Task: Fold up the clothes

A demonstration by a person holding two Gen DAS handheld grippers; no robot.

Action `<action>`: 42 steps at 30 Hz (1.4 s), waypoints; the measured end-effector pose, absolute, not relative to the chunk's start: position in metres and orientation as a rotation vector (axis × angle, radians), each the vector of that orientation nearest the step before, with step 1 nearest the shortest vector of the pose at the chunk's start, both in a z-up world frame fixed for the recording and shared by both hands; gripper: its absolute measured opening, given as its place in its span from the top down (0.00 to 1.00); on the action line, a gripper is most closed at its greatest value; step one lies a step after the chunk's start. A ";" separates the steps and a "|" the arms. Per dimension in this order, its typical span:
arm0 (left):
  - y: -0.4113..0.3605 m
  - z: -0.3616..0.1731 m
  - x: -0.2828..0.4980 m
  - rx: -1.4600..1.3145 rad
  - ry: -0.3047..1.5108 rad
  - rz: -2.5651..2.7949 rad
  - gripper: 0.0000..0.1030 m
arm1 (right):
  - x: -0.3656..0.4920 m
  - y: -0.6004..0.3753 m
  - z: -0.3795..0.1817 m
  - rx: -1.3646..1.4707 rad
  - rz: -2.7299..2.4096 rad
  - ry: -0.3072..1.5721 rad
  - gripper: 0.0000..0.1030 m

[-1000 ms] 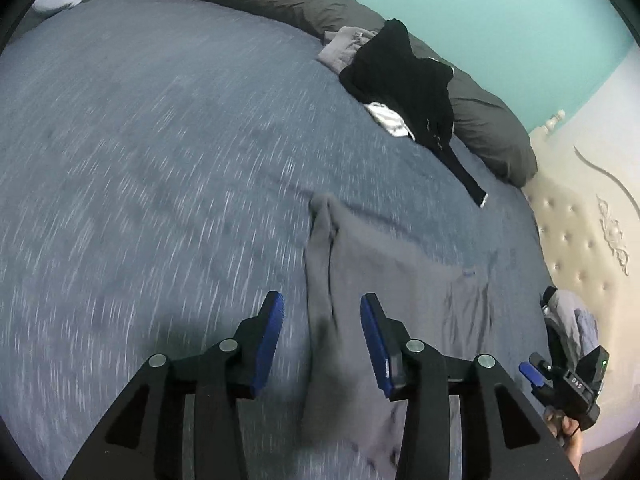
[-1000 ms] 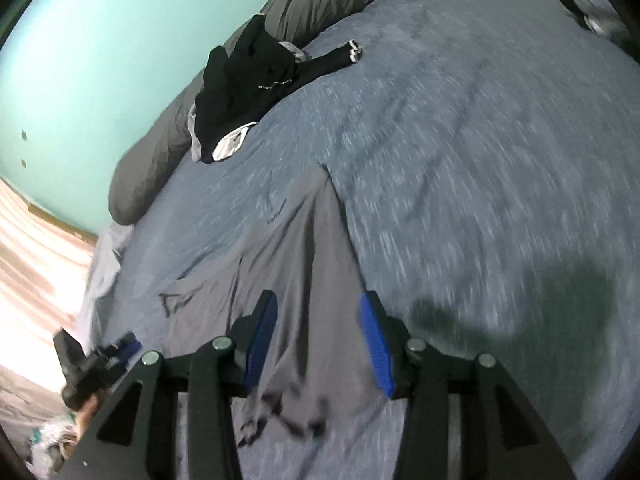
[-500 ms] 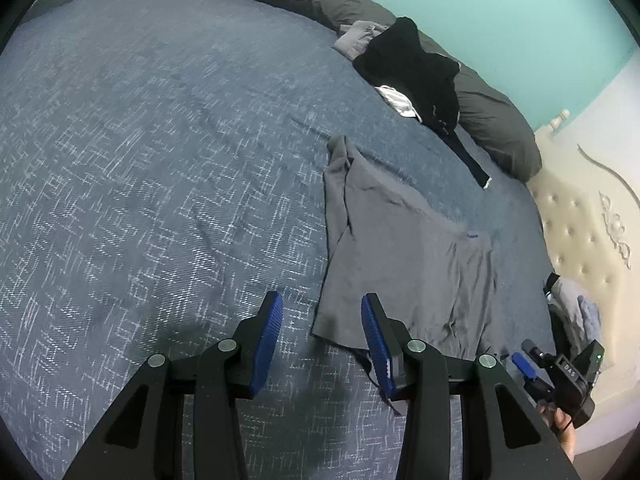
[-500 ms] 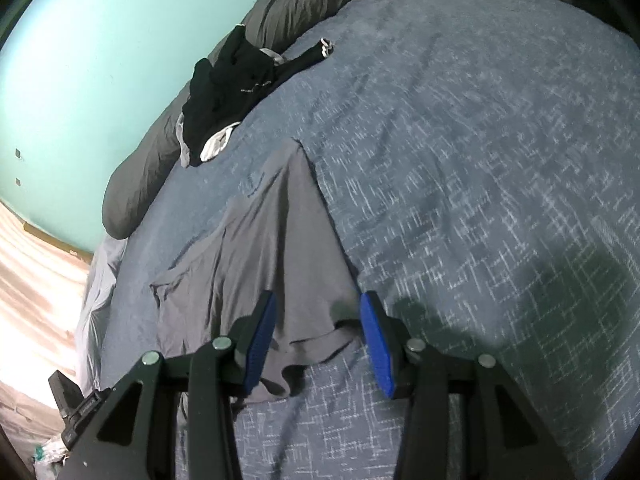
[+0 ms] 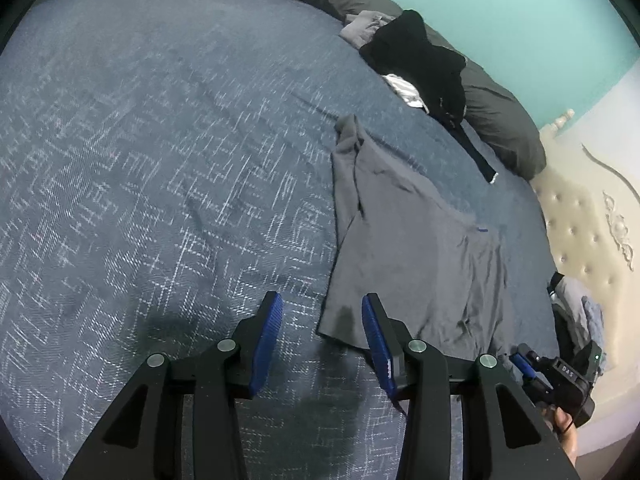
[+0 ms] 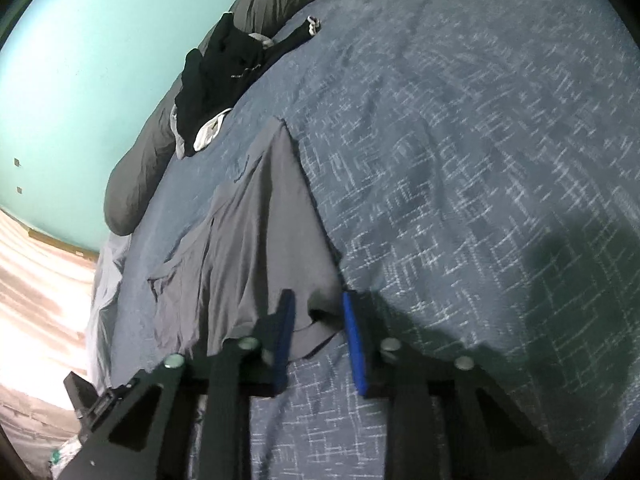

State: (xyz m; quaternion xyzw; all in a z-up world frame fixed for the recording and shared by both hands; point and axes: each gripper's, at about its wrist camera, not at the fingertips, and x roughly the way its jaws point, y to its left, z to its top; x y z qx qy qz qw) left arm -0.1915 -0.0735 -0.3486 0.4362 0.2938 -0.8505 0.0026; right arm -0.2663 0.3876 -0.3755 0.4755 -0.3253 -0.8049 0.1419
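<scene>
**Grey shirt laid out on the bed, both tongs released**

Blue patterned bedspread (image 5: 160,184) is filling most of both views, with a turquoise wall (image 5: 500,8) running behind it and a dark grey bolster (image 5: 500,120) lying along its far edge. A heap of black clothes (image 5: 416,64) is resting against that bolster, well beyond both tongs.

Left to right in the left wrist view: the left gripper (image 5: 322,340) is hovering with its jaws wide apart and nothing between them, the near left corner of the grey shirt (image 5: 416,252) is lying just ahead of its right pad, and the right gripper (image 5: 560,376) is showing at the shirt's other near corner.

A second ago the cloth was running bunched between the open jaws of both tongs; half a second ago it was already lying flat, and it is now staying put while the views are barely shifting. This is suggesting that the spreading step is finished and that the first fold can begin.

In the right wrist view the right gripper (image 6: 318,336) is likewise standing open, holding nothing, with the shirt's curled hem corner lying on the bed between its pads. The shirt is extending forward and leftward from there.
</scene>
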 end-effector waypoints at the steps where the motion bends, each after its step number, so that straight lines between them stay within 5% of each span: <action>1: -0.074 -0.350 -0.192 1.370 0.925 -2.664 0.56 | -0.267 0.387 -0.376 1.369 -2.326 -0.937 0.82; 9: -0.073 -0.350 -0.193 1.359 0.892 -2.666 0.56 | -0.270 0.391 -0.375 1.319 -2.341 -0.978 0.98; 42: -0.081 -0.355 -0.194 1.337 0.934 -2.616 0.56 | -0.257 0.466 -0.390 1.204 -2.422 -1.367 0.99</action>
